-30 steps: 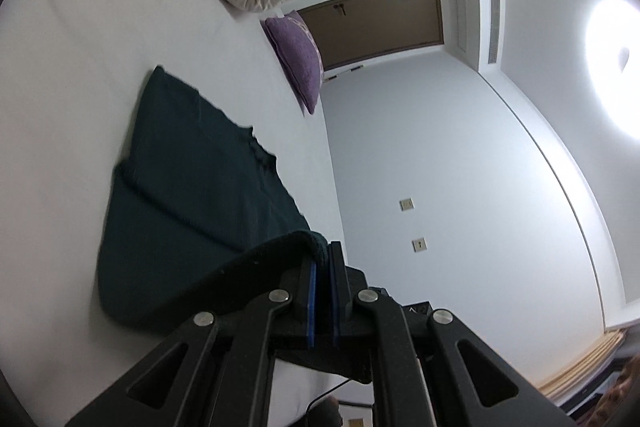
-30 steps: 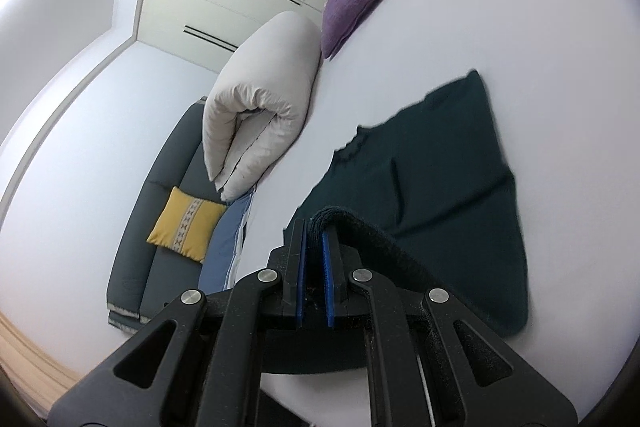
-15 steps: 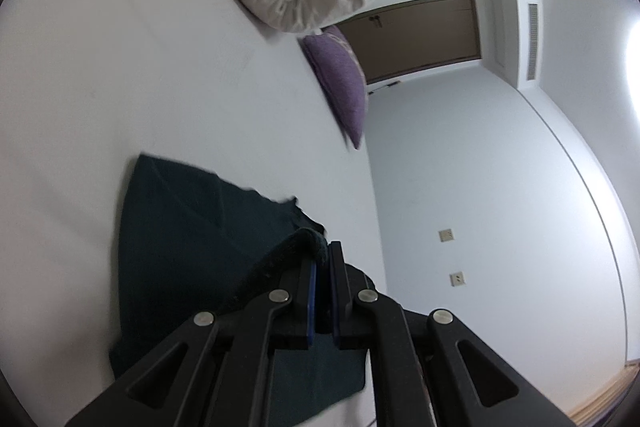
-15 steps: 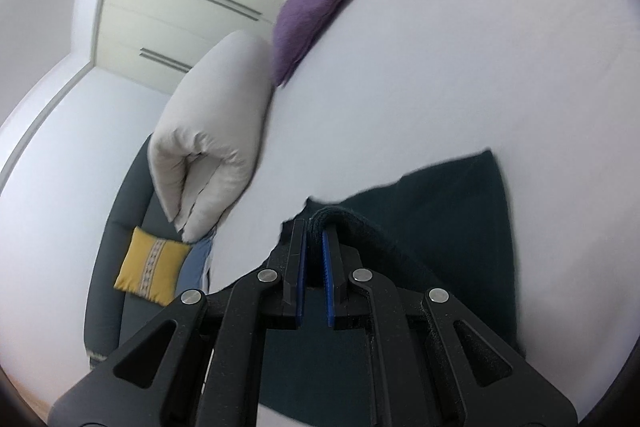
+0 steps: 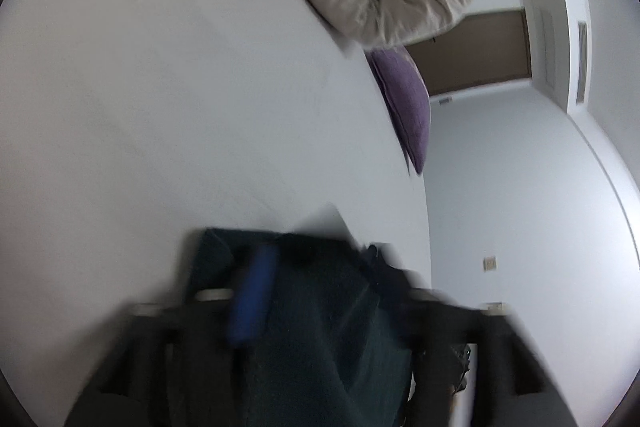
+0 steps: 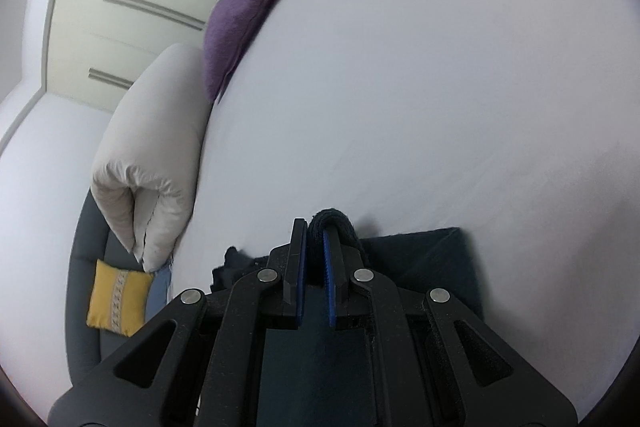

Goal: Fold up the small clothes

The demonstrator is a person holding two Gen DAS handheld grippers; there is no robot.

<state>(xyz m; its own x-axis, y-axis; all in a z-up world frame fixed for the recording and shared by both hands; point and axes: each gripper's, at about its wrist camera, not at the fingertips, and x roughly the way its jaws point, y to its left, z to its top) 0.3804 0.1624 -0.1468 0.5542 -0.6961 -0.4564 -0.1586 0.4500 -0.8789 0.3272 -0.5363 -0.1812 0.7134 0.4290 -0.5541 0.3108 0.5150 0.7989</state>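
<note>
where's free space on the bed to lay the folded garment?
Bare white sheet stretches ahead of the dark garment, up to the purple cushion and the rolled cream duvet along the bed's edge. That edge is crowded, as is the patch under both grippers.

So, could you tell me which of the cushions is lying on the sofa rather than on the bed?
The yellow cushion with the pale patterned stripe; the purple cushion lies on the white bed.
</note>
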